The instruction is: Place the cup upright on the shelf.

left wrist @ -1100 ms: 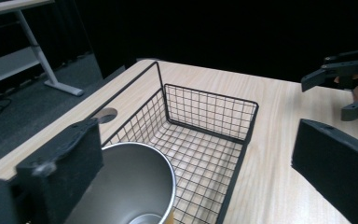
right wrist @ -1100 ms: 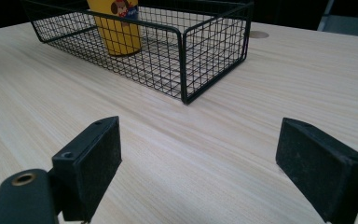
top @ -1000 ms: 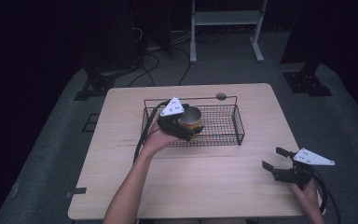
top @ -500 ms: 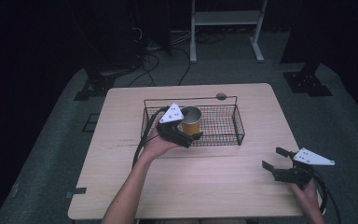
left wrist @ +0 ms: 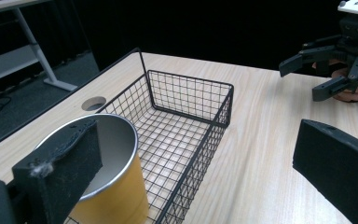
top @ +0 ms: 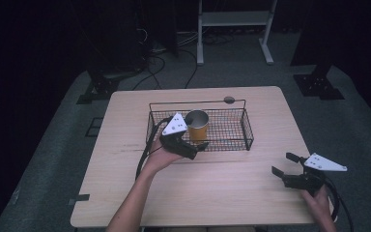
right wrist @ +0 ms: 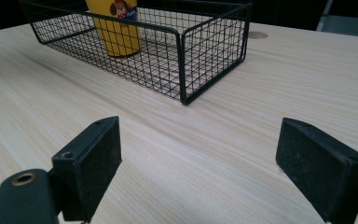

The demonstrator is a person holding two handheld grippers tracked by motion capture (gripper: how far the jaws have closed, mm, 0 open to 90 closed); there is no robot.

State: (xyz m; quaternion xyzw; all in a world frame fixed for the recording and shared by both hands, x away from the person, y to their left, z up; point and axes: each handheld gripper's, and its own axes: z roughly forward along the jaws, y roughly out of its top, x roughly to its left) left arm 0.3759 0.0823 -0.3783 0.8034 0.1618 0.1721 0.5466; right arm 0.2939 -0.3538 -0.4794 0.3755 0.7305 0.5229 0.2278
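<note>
High view: yellow cup (top: 197, 125) upright in wire basket (top: 232, 126); left gripper (top: 189, 149) jaws apart.

The right gripper (right wrist: 200, 172) has its two black jaws wide apart above the bare wooden table (right wrist: 270, 93), with nothing between them. Farther ahead stands a black wire basket (right wrist: 186, 56). A yellow cup (right wrist: 116, 28) is upright inside it; its top is cut off, and the printed figure on it is maybe a cartoon.
</note>
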